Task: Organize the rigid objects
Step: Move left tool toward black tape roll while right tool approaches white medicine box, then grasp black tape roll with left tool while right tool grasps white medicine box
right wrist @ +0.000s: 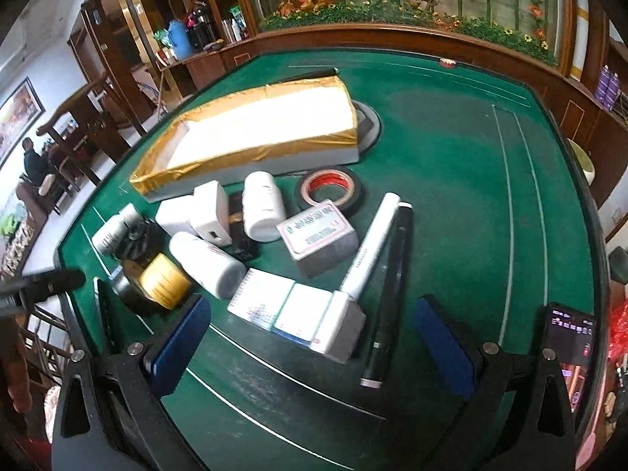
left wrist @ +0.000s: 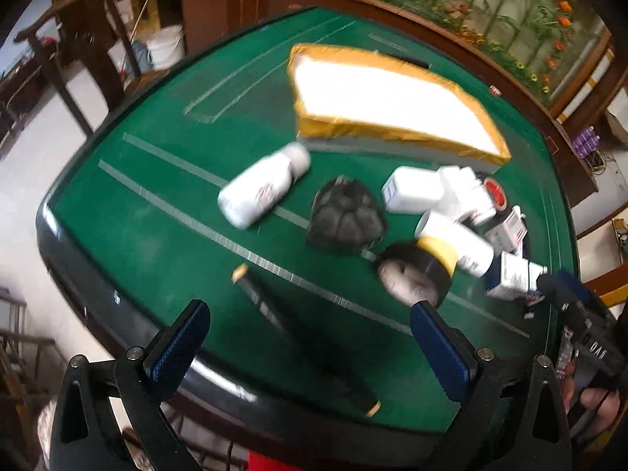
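Note:
A long gold-edged white tray (left wrist: pixel 388 98) lies empty on the green table (left wrist: pixel 165 180); it also shows in the right wrist view (right wrist: pixel 259 129). In front of it lie white bottles (left wrist: pixel 263 188) (right wrist: pixel 263 206), white boxes (left wrist: pixel 416 190) (right wrist: pixel 286 306), a black mesh pouch (left wrist: pixel 345 216), a tape roll (right wrist: pixel 329 190), a yellow-capped jar (right wrist: pixel 161 282), a white tube (right wrist: pixel 371 243) and a black pen (right wrist: pixel 386 302). A dark stick (left wrist: pixel 306 337) lies between the fingers of my left gripper (left wrist: pixel 314 337), which is open and empty. My right gripper (right wrist: pixel 314 337) is open and empty above the boxes.
Wooden chairs (left wrist: pixel 74 51) stand past the table's left edge. A wooden counter with flower panels (right wrist: pixel 412 35) runs along the far side. A phone (right wrist: pixel 569 337) sits at the right edge. The left gripper's handle (right wrist: pixel 43 284) shows at the table's left.

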`<action>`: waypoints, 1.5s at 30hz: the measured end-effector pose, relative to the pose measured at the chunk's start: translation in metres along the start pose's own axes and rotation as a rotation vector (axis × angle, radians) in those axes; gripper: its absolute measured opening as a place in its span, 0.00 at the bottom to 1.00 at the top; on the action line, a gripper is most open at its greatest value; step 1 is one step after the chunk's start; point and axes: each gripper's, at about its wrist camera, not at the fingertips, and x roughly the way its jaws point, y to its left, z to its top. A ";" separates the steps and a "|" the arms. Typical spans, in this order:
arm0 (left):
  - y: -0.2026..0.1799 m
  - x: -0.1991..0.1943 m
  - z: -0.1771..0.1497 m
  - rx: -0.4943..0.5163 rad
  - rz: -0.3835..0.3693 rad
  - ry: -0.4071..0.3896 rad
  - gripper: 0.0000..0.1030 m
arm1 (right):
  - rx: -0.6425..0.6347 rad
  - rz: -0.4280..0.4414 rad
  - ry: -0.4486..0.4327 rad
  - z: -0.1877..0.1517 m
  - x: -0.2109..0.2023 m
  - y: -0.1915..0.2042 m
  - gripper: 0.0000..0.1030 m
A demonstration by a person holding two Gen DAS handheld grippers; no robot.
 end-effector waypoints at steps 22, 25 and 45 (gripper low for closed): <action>-0.077 0.048 0.005 0.279 -0.086 -0.013 0.71 | -0.066 -0.042 -0.023 0.007 -0.022 -0.001 0.99; -0.077 0.052 0.003 0.280 -0.107 0.002 0.54 | -0.036 -0.050 -0.017 0.004 -0.024 -0.014 0.99; -0.051 0.039 -0.001 0.187 -0.200 0.055 0.17 | -0.477 0.039 0.243 0.010 0.035 0.036 0.69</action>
